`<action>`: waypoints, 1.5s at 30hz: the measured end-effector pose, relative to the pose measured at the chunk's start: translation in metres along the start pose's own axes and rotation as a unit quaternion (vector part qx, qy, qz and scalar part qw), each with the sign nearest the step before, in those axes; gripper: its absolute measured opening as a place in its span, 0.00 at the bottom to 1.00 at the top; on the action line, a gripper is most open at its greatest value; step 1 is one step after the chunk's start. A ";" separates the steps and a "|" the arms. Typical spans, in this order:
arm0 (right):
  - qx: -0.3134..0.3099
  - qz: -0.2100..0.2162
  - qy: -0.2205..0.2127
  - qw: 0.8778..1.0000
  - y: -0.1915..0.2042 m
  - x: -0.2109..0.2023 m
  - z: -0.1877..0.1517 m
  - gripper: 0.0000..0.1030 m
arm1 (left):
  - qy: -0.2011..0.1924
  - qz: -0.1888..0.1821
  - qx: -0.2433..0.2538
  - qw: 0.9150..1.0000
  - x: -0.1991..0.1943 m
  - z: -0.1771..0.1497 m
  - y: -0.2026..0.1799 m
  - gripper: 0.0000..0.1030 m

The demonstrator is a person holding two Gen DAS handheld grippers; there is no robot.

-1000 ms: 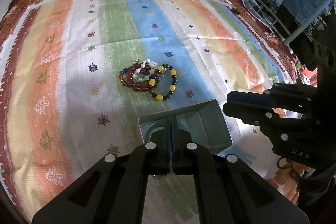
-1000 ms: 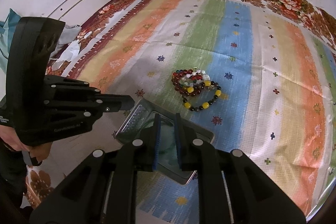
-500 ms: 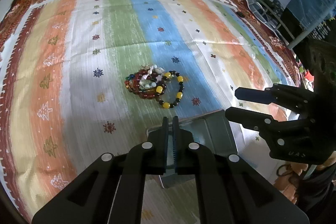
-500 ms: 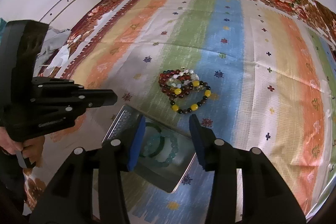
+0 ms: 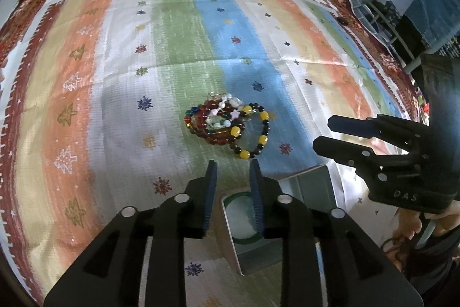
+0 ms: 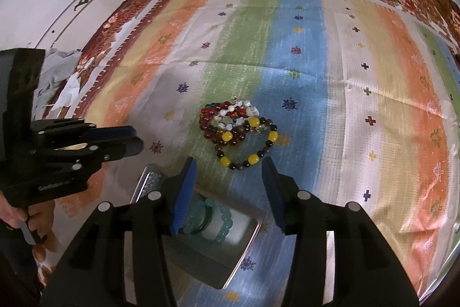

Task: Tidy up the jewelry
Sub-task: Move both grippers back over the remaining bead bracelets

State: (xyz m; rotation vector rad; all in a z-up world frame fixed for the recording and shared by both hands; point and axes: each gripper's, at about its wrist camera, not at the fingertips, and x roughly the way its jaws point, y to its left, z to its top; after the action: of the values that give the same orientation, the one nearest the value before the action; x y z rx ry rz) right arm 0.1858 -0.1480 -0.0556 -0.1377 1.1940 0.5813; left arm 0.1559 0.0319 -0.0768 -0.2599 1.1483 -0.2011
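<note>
L gripper (image 5: 233, 169) opening, empty; R gripper (image 6: 228, 167) opening wider, empty, above bracelets (image 6: 238, 131).

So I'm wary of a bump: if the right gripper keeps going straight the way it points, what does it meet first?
Probably the yellow-and-black bracelet, just beyond the right gripper, whose jaws are opening with nothing between them. Depth is unclear.

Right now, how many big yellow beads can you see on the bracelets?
4, all on the black-and-yellow beaded bracelet on the striped cloth: two along its near edge, two toward the pile. Others may be hidden.
</note>
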 end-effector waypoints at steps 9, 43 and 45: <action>0.005 -0.007 0.013 1.000 -0.004 0.015 0.006 0.48 | 0.001 0.000 0.001 1.000 0.002 0.002 0.002 0.30; 0.008 -0.028 0.045 0.999 -0.018 0.047 0.023 0.57 | 0.045 0.021 0.010 0.999 0.076 0.052 0.006 0.31; 0.010 -0.032 0.052 0.998 -0.020 0.053 0.024 0.57 | 0.047 0.022 0.005 0.999 0.080 0.056 0.010 0.31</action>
State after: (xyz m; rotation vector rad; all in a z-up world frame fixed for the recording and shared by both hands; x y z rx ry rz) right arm 0.2287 -0.1366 -0.0986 -0.1901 1.2910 0.5116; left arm 0.2392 0.0242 -0.1284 -0.2189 1.2446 -0.1819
